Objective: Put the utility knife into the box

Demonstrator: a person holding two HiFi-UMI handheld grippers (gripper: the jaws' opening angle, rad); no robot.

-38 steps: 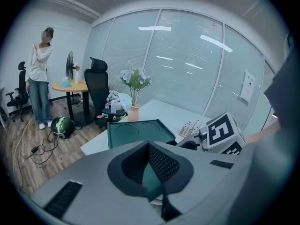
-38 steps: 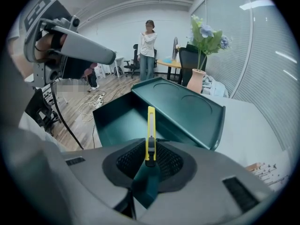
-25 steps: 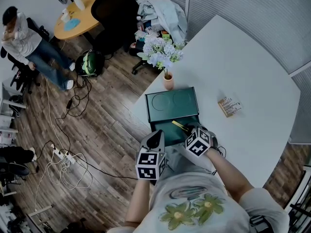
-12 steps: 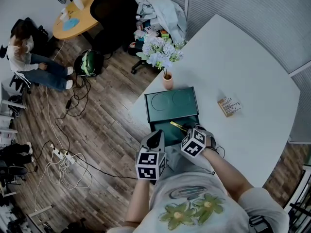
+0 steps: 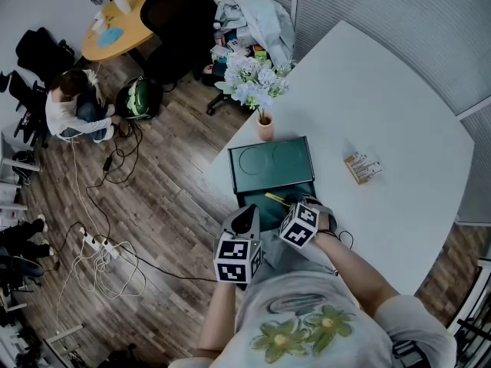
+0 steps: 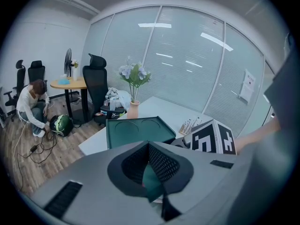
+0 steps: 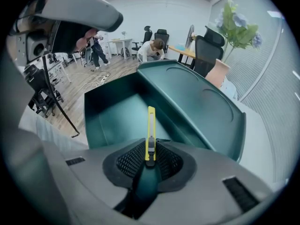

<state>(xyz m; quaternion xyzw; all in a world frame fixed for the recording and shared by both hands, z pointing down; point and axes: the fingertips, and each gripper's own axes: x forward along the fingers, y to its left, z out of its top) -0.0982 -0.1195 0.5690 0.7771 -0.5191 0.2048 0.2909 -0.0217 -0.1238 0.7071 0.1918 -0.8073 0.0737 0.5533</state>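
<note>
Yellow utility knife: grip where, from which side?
I'd grip the slider end across the flat faces, approaching along its length, as the right gripper does. The yellow utility knife is thin and long, so the free end points into the green plastic box.

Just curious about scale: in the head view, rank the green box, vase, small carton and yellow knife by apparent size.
Green box
then small carton and vase, too alike to rank
yellow knife, partly hidden, smallest

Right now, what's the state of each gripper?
Left gripper: closed, seemingly clamping the box by its edge.
Right gripper: closed on the utility knife, over the open box.
</note>
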